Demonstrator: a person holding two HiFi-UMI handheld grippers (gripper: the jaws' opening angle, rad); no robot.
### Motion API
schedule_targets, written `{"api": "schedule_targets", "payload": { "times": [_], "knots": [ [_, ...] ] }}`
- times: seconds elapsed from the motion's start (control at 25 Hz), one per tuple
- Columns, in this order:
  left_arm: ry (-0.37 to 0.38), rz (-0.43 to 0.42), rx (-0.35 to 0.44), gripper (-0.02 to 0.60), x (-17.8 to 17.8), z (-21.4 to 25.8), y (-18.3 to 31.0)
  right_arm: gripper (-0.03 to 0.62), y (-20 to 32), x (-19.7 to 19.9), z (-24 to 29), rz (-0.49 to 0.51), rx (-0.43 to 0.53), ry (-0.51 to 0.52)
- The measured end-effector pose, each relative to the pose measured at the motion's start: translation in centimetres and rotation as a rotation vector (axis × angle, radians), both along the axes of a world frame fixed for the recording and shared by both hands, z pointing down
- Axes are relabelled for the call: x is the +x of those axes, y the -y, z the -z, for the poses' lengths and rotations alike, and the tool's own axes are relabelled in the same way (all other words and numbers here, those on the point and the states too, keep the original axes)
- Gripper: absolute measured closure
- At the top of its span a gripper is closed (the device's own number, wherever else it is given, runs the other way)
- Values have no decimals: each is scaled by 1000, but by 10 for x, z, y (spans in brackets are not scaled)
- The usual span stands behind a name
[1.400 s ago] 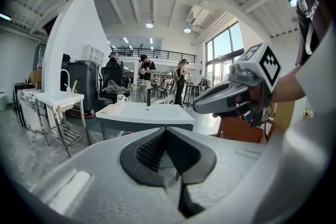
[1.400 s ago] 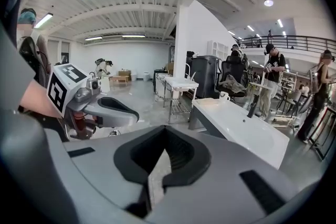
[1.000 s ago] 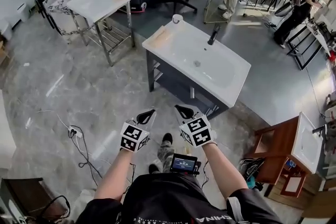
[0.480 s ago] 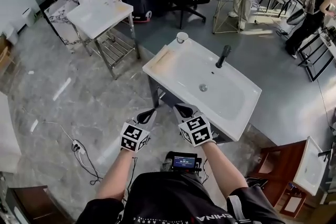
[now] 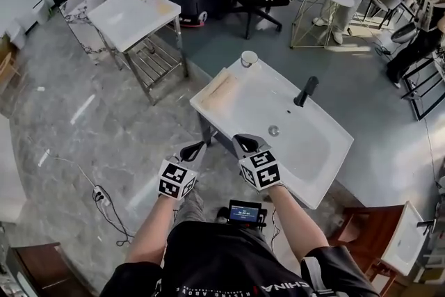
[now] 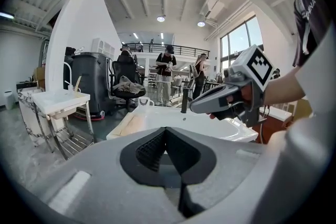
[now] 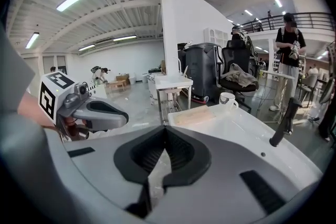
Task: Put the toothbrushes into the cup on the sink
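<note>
White "CHINA" lettering (image 5: 281,289) on black shirt (image 5: 222,264), white cup (image 5: 248,58) on sink (image 5: 278,99)

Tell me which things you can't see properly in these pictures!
- Inside of the cup: head view, too small; right gripper view shows it side-on, its wall hiding the inside.
- Toothbrushes: none can be made out in any view; the tan strip on the sink is too small to read.
- Sink's near edge: left gripper view, hidden behind the left hand-held gripper.
</note>
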State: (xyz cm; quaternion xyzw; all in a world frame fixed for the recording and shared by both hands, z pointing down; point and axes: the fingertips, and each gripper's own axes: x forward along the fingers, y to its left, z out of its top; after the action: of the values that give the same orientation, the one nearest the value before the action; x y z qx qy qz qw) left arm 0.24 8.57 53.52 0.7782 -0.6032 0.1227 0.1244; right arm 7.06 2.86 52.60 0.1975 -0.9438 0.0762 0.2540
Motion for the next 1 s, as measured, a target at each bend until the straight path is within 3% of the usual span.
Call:
{"api": "schedule_targets", "payload": {
  "times": [0.24, 0.64, 1.0],
  "knots": [
    [-17, -59, -14, 575, -33, -12, 57, 585, 50, -32, -12, -51, -18, -26],
    [-28, -252, -35, 575, -99, -5, 184, 585, 159, -95, -8, -256, -63, -33],
    [-25, -388, -56, 575, -115, -8, 239, 585, 203, -101, -12, -423, -116, -22]
  ]
}}
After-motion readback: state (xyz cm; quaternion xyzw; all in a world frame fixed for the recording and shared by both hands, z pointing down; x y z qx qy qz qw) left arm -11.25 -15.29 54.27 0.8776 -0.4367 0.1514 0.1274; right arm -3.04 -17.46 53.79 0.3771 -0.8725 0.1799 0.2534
